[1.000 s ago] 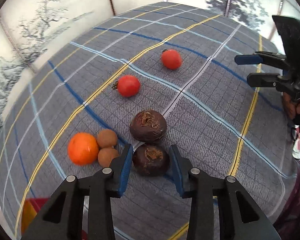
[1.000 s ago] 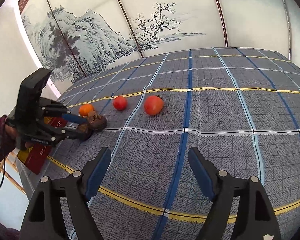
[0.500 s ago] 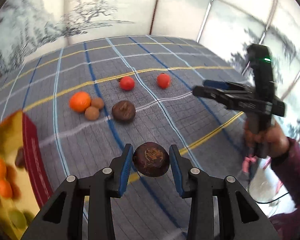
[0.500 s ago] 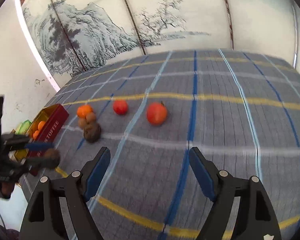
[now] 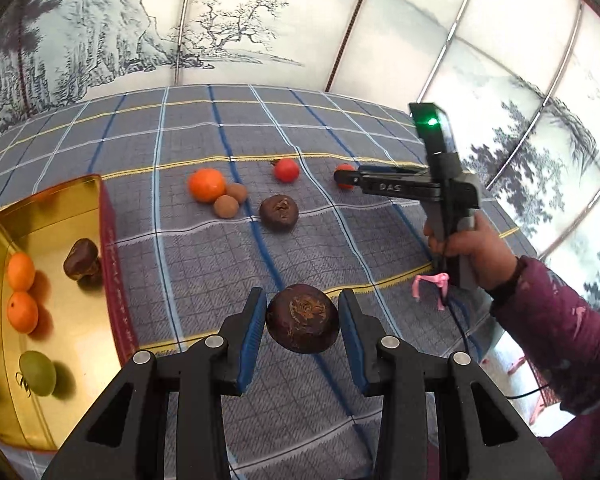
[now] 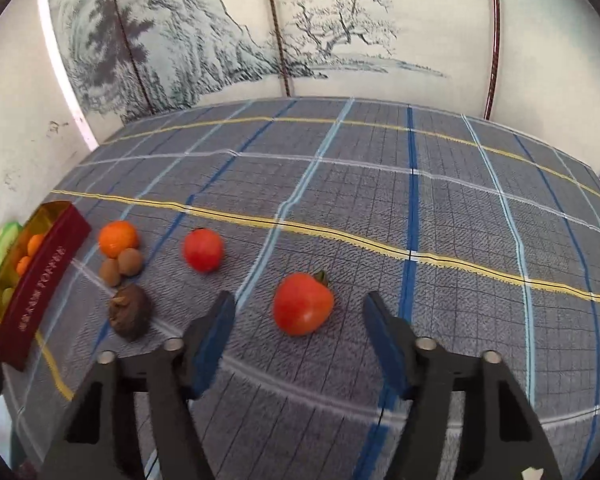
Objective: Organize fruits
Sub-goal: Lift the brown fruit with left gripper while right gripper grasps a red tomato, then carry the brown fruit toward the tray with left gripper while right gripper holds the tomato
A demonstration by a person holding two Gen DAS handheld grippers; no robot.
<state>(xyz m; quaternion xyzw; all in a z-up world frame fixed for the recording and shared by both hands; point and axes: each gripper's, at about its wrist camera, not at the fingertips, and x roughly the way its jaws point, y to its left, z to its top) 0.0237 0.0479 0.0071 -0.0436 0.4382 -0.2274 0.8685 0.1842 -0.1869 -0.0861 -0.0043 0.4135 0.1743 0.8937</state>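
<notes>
My left gripper (image 5: 302, 326) is shut on a dark purple mangosteen (image 5: 302, 324) and holds it above the cloth, right of the gold tin (image 5: 56, 216). The tin holds two oranges (image 5: 21, 271), a dark fruit (image 5: 82, 264) and a green fruit (image 5: 38, 372). My right gripper (image 6: 298, 320) is open with a red tomato (image 6: 302, 304) between its fingers on the cloth. A second tomato (image 6: 203, 249), an orange (image 6: 117, 238), two brown longans (image 6: 130, 262) and another mangosteen (image 6: 130, 316) lie to its left.
The table is covered by a grey plaid cloth (image 6: 420, 208). A painted screen (image 6: 300, 40) stands behind it. The tin's red side (image 6: 44, 284) faces the fruit at the table's left edge. The right hand and sleeve (image 5: 540, 320) show in the left wrist view.
My left gripper lifted the mangosteen off the cloth and carried it back and left, towards the tin. My right gripper moved forward and down around the red tomato.
</notes>
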